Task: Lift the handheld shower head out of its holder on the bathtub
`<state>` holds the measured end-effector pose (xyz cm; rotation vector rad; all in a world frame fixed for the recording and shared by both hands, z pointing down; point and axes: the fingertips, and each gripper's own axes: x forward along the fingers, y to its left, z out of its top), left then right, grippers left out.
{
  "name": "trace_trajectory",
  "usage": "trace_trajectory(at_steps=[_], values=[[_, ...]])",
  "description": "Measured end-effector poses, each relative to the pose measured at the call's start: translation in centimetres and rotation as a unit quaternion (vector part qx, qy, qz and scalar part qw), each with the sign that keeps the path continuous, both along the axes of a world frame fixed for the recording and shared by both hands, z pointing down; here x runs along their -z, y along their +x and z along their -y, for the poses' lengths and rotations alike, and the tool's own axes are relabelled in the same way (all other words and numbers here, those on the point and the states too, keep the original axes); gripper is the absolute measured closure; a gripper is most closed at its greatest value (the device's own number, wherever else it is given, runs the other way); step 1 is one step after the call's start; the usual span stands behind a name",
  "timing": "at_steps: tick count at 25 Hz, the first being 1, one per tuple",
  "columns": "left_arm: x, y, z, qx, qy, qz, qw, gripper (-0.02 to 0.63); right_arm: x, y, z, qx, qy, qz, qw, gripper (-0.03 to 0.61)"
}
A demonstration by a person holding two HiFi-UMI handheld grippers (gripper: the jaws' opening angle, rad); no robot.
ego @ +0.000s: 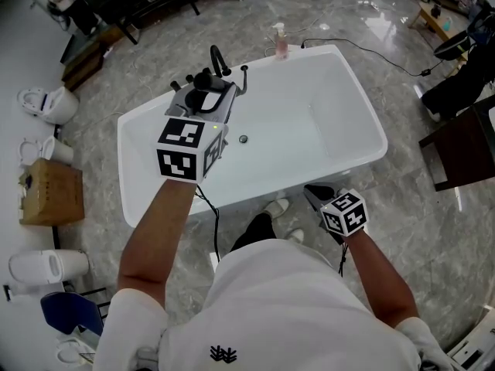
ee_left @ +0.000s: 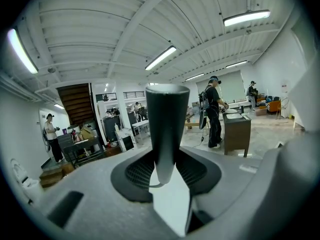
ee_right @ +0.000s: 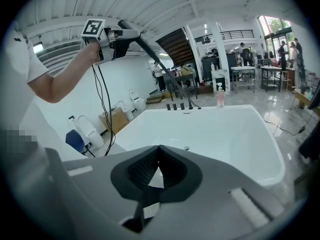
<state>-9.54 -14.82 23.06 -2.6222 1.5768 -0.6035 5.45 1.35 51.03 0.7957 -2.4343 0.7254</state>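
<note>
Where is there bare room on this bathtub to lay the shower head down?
The bathtub's floor is bare from the drain to its right end, as is the rim there. The far rim is crowded: taps stand along it, a bottle beside it.

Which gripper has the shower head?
The left gripper, jaws clamped on the black shower head above the bathtub; the right gripper is shut on nothing.

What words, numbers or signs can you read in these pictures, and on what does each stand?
No words or numbers are readable.
Marker cubes: black-and-white square patterns, no letters.
Shirt emblem: a small dark sign, no letters.
Bottle: label too small to read.
Box: nothing legible.
</note>
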Motion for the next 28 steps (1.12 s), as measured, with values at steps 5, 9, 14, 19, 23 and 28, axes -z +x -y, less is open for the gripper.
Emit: trace_trajectory(at_steps=[5, 9, 14, 19, 23, 28], values=[[0.25, 0.24, -0.11, -0.002, 0.0, 0.002, 1.0, 0.474, 0.11, 0.2, -0.09, -0.001, -0.001, 0.0, 1.0, 0.565], [0.18, 0.26, -0.18, -0.003, 0.001, 0.001, 1.0, 0.476, -0.07, 0.2, -0.2, 0.0, 0.0, 0.0, 1.0, 0.565], [-0.06, 0.26, -0.43, -0.004, 0.0, -0.001, 1.0, 0.475, -0.13, 0.25, -0.54, 0.001, 0.005, 0.001, 1.0, 0.565], [-0.12, 0.5, -0.47, -0.005, 0.0, 0.0, 1.0, 0.475, 0.09, 0.59, -0.51, -0.001, 0.009, 0.001, 1.0, 0.565], [-0.34, 0.51, -0.48, -0.005, -0.001, 0.001, 1.0, 0.474, -0.06, 0.69, -0.51, -0.002, 0.011, 0.0, 1.0, 0.565], [-0.28, 0.45, -0.63, -0.005, -0.001, 0.002, 1.0, 0.476, 0.01, 0.55, -0.73, -0.003, 0.011, 0.004, 1.0, 0.565]])
